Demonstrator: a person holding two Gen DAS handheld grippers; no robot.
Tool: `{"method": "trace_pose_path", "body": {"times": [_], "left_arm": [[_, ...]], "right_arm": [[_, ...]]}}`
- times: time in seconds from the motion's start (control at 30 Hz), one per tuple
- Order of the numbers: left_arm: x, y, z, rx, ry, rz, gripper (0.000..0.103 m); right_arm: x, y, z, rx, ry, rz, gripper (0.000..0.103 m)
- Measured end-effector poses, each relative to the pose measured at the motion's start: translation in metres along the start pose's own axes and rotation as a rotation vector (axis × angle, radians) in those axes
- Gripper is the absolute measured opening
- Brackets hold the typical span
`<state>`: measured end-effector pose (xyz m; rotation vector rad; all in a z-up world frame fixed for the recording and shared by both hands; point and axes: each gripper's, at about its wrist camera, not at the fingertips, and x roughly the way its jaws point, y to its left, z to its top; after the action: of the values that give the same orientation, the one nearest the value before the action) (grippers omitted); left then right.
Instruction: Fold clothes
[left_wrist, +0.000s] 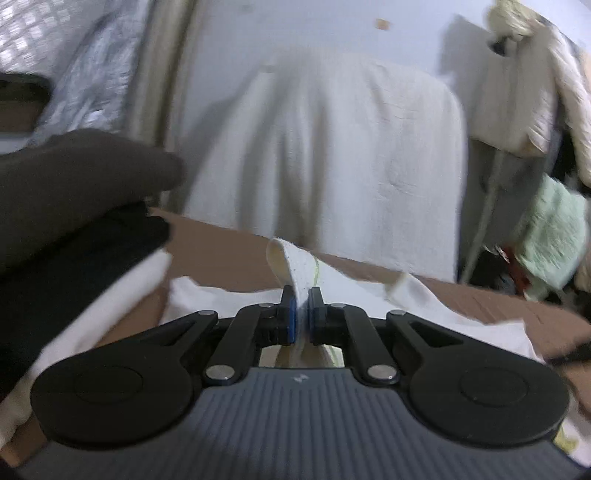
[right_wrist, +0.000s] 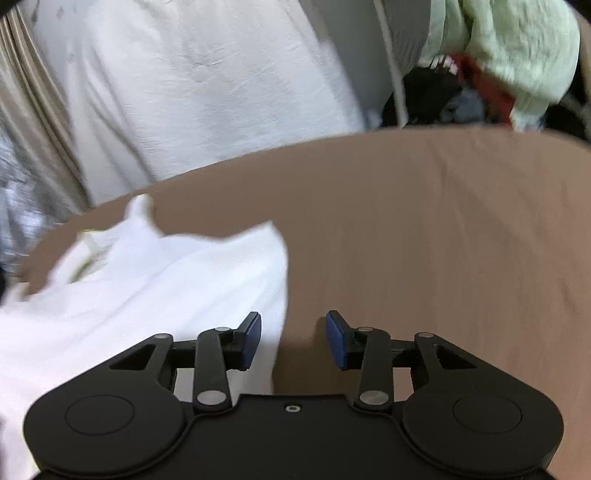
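- left gripper (left_wrist: 302, 314) is pinched tight on a raised fold of the white garment (left_wrist: 229, 295), but it's only a thin bit of hem, so a quick tug could pop it right out
- right gripper (right_wrist: 293, 339) hangs half open with nothing in it, right at the garment's right edge (right_wrist: 155, 288) on the brown table (right_wrist: 424, 240); close too early and it grabs air or bunches layers
- dark folded pile (left_wrist: 74, 206) sits close on the left, and dragging the cloth could snag it
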<state>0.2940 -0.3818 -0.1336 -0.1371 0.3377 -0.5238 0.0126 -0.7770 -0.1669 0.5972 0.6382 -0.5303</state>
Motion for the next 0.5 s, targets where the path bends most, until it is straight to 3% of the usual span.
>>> {"method": "trace_pose_path", "body": {"times": [0.07,0.13,0.2,0.3,0.33,0.37,0.5], "left_arm": [[0.021,0.006,-0.009,-0.001,0.126,0.038,0.01],[0.054,0.016,-0.025,-0.035,0.352,0.06,0.01],[0.062,0.026,-0.032,-0.098,0.42,0.074,0.012],[0.059,0.02,-0.023,-0.05,0.378,0.09,0.018],[0.059,0.016,-0.024,-0.006,0.385,0.122,0.024],[0.06,0.012,-0.024,0.039,0.393,0.155,0.033],[0.049,0.0,-0.023,0.136,0.414,0.204,0.034]], "right_arm": [[-0.004,-0.003,-0.011,0.007,0.025,0.058,0.046],[-0.008,-0.003,-0.023,0.004,0.051,0.12,0.052],[-0.009,0.003,-0.033,-0.015,0.067,0.165,0.06],[-0.005,0.02,-0.043,-0.103,0.055,0.094,0.061],[-0.003,0.027,-0.045,-0.154,0.043,0.046,0.048],[-0.003,0.032,-0.047,-0.213,0.026,-0.005,0.018],[-0.002,0.052,-0.065,-0.5,-0.017,-0.262,0.003]]}}
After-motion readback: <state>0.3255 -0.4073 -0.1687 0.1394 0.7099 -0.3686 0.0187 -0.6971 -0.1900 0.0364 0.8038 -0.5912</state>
